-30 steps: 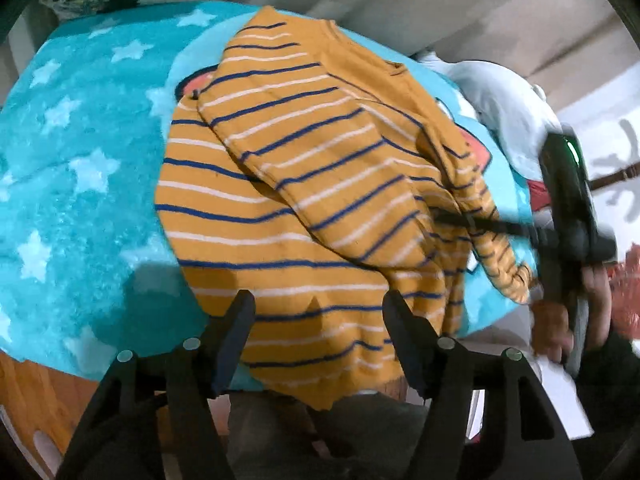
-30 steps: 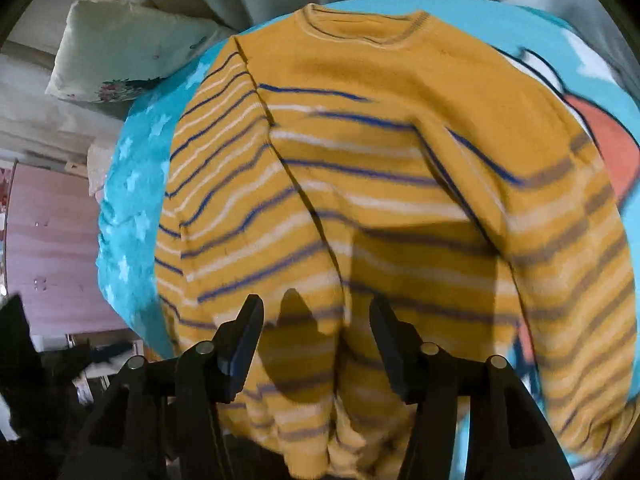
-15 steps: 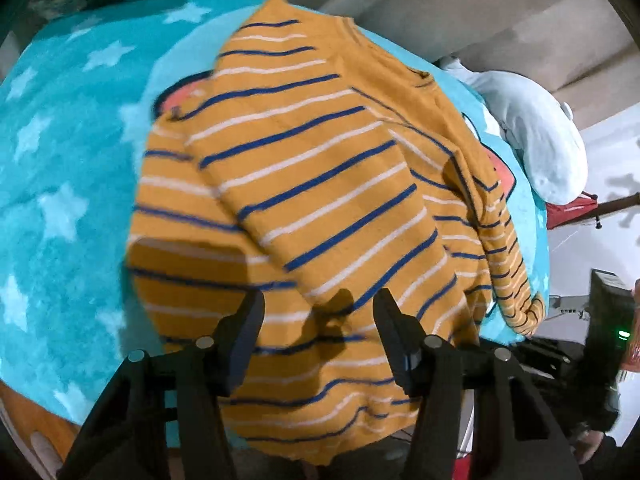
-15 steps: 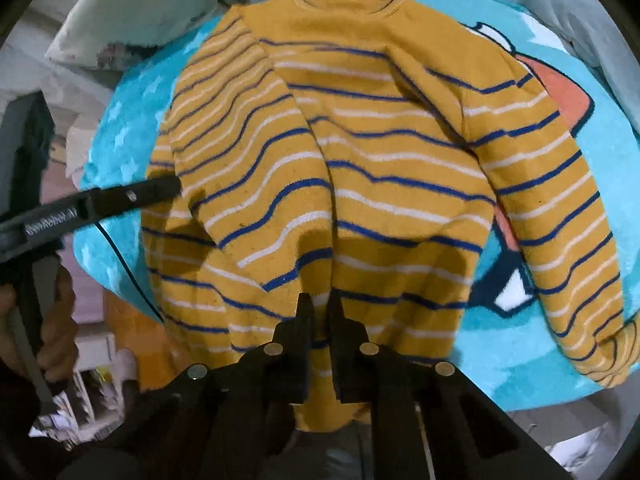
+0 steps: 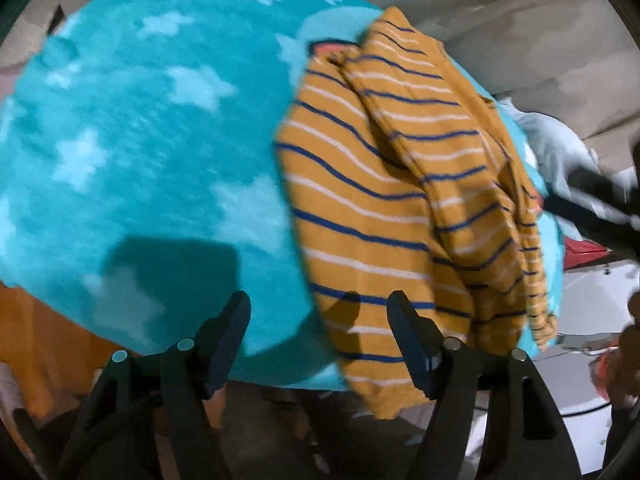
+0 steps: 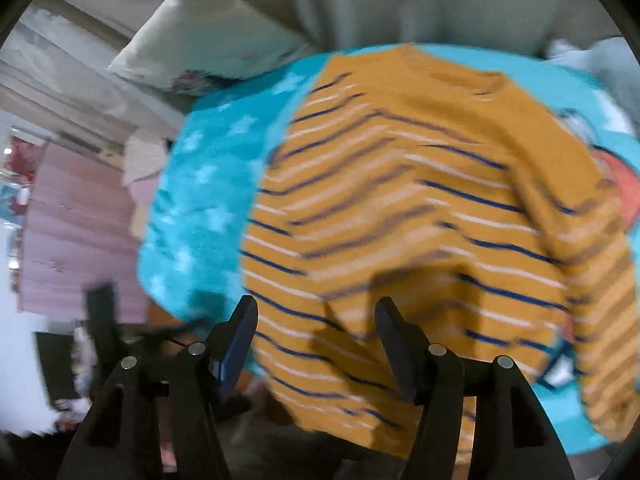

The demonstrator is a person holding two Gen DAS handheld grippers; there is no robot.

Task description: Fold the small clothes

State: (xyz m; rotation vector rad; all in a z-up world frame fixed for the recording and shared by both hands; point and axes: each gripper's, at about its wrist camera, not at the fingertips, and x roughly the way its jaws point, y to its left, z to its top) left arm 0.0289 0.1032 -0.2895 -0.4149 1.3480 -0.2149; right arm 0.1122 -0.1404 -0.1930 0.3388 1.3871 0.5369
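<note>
- Left wrist view: a fluffy turquoise blanket with pale stars [image 5: 132, 152] covers the surface; beige fabric hangs behind it.
- On the blanket's right part lies the mustard-yellow knit sweater with navy and white stripes [image 5: 380, 208], one side folded over its middle, its hem hanging past the blanket's near edge.
- Left tool [image 5: 318, 334]: jaws wide, just opened further, gripping nothing, above the blanket's near edge by the sweater's hem.
- Right wrist view: a white pillow [image 6: 208, 52] lies beyond the blanket [image 6: 200, 200].
- Right tool [image 6: 316, 340]: jaws wide, just opened, empty, over the sweater [image 6: 420, 220].
</note>
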